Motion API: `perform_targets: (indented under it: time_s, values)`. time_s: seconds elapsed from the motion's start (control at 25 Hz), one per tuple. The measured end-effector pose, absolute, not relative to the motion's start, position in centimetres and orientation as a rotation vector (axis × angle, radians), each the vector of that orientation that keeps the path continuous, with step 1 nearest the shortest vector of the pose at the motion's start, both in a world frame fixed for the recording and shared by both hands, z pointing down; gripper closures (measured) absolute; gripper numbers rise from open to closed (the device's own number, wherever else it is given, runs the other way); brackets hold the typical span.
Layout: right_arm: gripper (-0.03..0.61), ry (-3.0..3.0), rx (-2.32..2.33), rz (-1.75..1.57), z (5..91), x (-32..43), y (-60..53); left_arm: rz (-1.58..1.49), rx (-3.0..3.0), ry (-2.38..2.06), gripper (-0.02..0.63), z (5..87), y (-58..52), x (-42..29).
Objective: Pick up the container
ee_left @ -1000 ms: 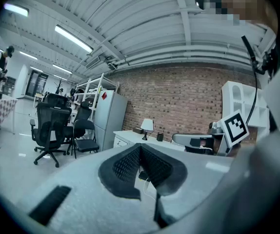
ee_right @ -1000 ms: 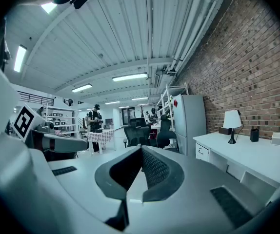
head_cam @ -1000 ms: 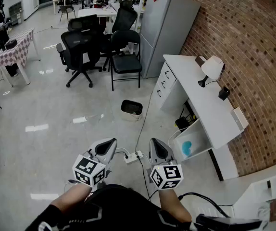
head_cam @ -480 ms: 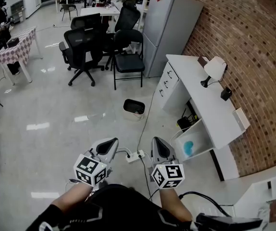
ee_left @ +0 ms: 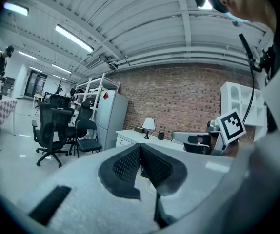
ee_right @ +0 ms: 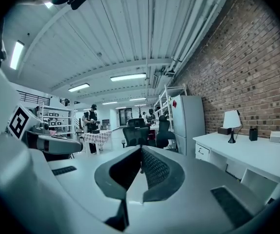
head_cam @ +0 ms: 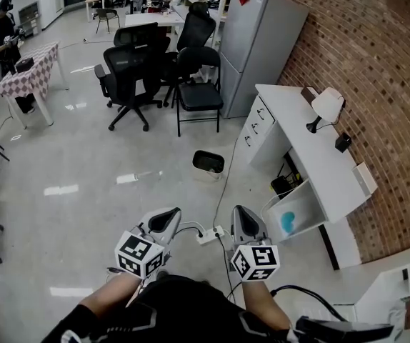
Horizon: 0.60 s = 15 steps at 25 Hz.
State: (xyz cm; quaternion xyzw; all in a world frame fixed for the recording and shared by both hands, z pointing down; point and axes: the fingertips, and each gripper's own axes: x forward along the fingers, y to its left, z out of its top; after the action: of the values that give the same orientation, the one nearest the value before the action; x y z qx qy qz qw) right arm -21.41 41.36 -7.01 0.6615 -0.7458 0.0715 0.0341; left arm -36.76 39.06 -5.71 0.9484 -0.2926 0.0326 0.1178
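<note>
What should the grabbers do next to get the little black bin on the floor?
Probably move both closer to the black bin, which stands on the floor beside the white desk. The left gripper and right gripper are near the person's body, far from the bin, with fingers shut and nothing between them.

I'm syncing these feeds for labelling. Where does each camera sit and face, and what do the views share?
Head view: on the person's head, looking steeply down at the floor, white desk, left gripper and right gripper; forearms show.
Left gripper view: on the left gripper, looking level along its shut fingers toward the brick wall; the right gripper's marker cube shows.
Right gripper view: on the right gripper, looking along its shut fingers toward office chairs.
Shared: lamp and fridge appear in all three.
</note>
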Motion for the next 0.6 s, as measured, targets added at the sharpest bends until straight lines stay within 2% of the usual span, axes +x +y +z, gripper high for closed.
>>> perform_targets:
  time_s: [0.6]
  values:
    - [0.569,-2.217,2.018,0.225,-6.1,-27.3,39.6,0.027,2.765,-0.797,0.604,-4.5,36.2,-42.6]
